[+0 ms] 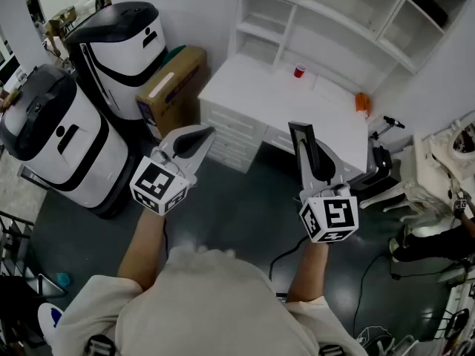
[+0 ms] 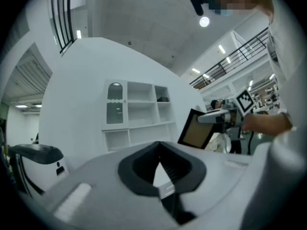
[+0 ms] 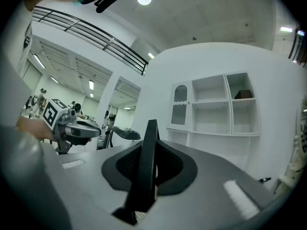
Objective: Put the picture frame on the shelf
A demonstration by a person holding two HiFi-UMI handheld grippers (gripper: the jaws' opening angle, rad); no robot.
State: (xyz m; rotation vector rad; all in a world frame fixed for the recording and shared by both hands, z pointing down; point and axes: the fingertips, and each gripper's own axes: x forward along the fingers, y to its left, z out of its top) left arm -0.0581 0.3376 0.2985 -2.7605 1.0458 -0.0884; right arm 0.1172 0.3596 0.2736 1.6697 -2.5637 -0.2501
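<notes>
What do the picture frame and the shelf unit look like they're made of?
Picture frame: matte black border, likely painted wood or plastic. The flat brown face seen in the left gripper view looks like fibreboard or card backing.
Shelf unit: smooth, uniform white, probably painted or laminated board. It is too far off to be sure.

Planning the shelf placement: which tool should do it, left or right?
Right. The right tool is clamped on the picture frame, with the shelf ahead; the left tool is shut and empty.
</notes>
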